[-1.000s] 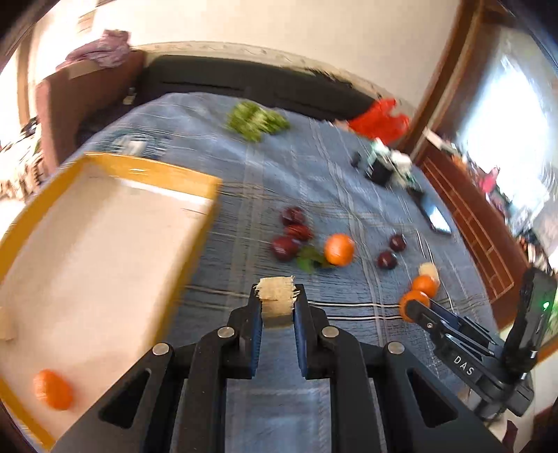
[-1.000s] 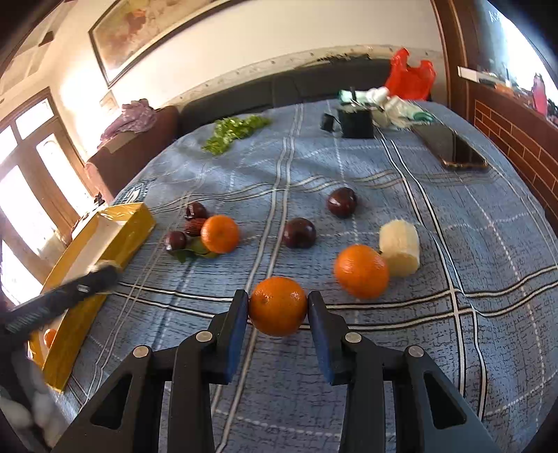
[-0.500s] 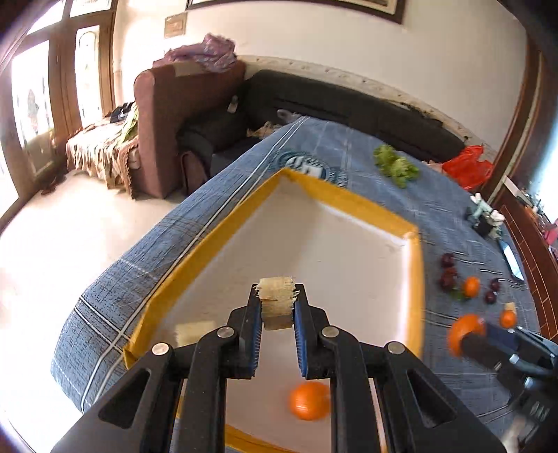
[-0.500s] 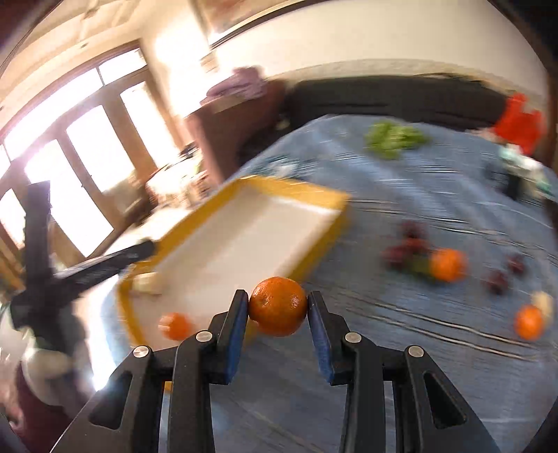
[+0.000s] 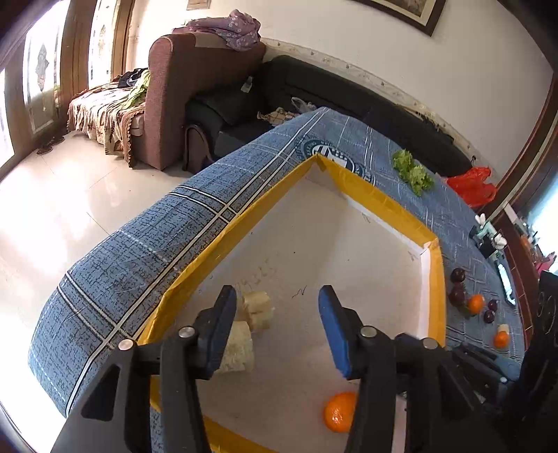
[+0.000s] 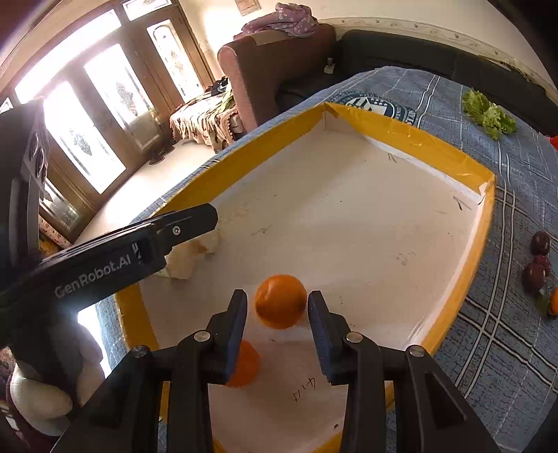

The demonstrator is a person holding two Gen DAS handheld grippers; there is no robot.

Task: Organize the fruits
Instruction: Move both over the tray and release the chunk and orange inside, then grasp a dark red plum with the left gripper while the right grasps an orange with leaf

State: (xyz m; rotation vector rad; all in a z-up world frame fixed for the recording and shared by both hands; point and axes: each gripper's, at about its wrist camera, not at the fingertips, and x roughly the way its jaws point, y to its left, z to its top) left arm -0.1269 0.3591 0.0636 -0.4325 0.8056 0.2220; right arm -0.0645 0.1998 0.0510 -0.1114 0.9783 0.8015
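This is a home, most likely a living room. A brown armchair (image 5: 181,97) with purple clothes (image 5: 226,24) thrown on top stands beside a long dark sofa (image 5: 348,101) along the wall. A framed picture (image 5: 404,12) hangs above. Tall wooden doors with patterned glass (image 6: 115,94) let in daylight over a shiny tiled floor (image 5: 52,209). A low seat with a patterned cover (image 5: 101,111), maybe a daybed, stands near the doors.

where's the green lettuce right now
The lettuce lies on the blue checked cloth beyond the yellow-rimmed tray's far side, near the red bag; upper right in both wrist views.
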